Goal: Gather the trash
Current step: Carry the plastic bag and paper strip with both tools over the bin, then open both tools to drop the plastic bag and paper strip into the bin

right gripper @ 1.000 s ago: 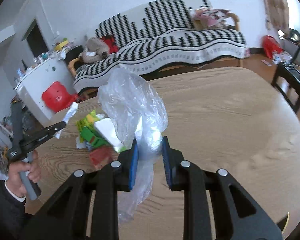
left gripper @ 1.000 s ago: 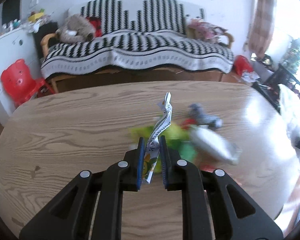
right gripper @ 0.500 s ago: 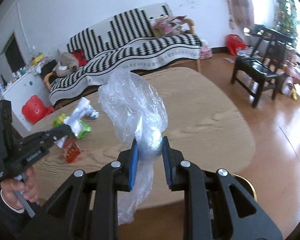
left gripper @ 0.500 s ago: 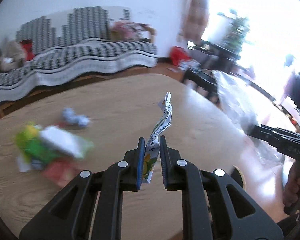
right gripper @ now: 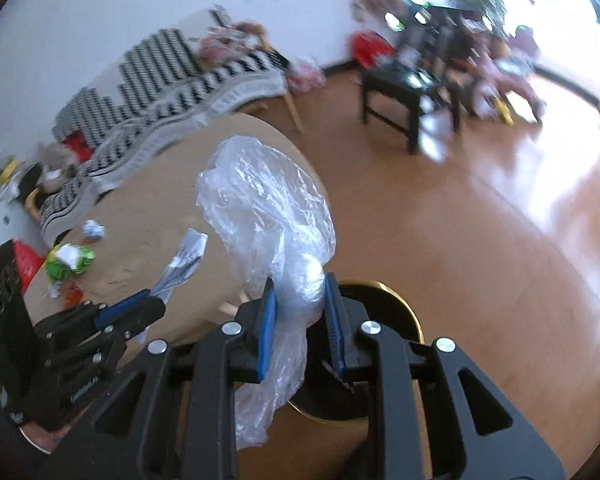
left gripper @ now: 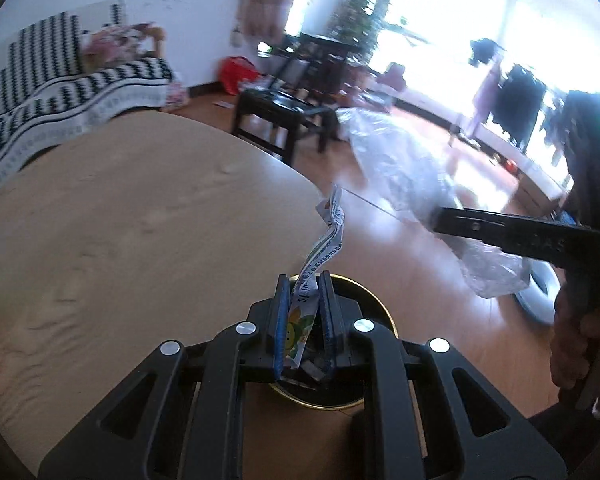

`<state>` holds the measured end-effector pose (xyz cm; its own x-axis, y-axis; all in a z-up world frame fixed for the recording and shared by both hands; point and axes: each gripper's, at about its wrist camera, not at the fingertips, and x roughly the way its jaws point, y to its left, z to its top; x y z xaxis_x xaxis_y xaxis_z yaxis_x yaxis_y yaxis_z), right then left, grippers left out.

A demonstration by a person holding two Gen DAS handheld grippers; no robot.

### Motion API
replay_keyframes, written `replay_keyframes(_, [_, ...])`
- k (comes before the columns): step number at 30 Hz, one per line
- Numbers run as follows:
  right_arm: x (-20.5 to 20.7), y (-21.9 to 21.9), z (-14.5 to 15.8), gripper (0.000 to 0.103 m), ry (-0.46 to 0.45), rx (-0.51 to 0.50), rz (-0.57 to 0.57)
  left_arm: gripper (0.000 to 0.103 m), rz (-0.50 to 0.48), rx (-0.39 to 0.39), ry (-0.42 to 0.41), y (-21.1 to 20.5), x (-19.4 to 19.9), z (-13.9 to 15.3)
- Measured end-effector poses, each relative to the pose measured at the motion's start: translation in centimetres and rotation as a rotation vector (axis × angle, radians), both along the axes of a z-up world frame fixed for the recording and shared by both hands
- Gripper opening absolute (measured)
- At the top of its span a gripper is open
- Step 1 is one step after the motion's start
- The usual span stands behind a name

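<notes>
Your path down to the gold-rimmed bin [right gripper: 414, 322] is open; table edge [left gripper: 300, 184] crowds its left, black chair [right gripper: 404, 92] stands far.

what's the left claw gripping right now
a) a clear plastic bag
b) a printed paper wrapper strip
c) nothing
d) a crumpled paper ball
b: the left claw is shut on a printed wrapper strip standing up between its blue pads, while the clear plastic bag sits in the right claw.
</notes>
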<state>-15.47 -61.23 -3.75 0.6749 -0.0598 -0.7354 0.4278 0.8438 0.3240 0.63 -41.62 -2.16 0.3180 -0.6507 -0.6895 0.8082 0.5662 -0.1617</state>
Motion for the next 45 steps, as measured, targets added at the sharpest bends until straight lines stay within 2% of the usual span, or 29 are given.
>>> replay_keyframes(4, [-0.8,-2.2,-2.7,0.023,0.091,0.067,-0.069,0.014,-0.036,0.031,0.028,-2.1,-0.3,-1.9])
replay_keyframes(8, [-0.7,-2.7,-4.0,0.023,0.134,0.109,-0.09,0.014,-0.051,0.061,0.089,-3.5,0.1,-3.8])
replay_keyframes(15, [0.6,-1.4,-4.1,0.023,0.152,0.113,-0.071,0.015,-0.052,0.086,0.117,-4.3,0.4,-5.3])
replay_keyframes(31, [1.1,-1.6,-3.9,0.024,0.159,0.118,-0.074,0.015,-0.056,0.098,0.122,-4.6,0.5,-5.4])
replay_keyframes(32, [1.0,-1.6,-3.9,0.026,0.159,0.114,-0.075,0.015,-0.054,0.104,0.12,-4.6,0.4,-5.5])
replay_keyframes(34, [1.1,-1.6,-3.7,0.037,0.156,0.1,-0.078,0.016,-0.051,0.109,0.125,-4.6,0.4,-5.7])
replay_keyframes(35, [1.1,-1.5,-3.6,0.048,0.15,0.096,-0.078,0.017,-0.05,0.112,0.128,-4.7,0.4,-5.7])
replay_keyframes(36, [1.0,-1.4,-3.5,0.054,0.146,0.094,-0.079,0.024,-0.047,0.116,0.128,-4.7,0.4,-5.8])
replay_keyframes(37, [1.1,-1.3,-3.4,0.055,0.144,0.089,-0.078,0.04,-0.045,0.117,0.128,-4.6,0.5,-5.9])
replay_keyframes(39, [1.2,-1.2,-3.4,0.058,0.143,0.087,-0.071,0.054,-0.032,0.11,0.12,-4.5,0.5,-5.8])
replay_keyframes(45, [1.3,-1.2,-3.4,0.064,0.142,0.088,-0.065,0.065,-0.026,0.101,0.113,-4.2,0.5,-5.7])
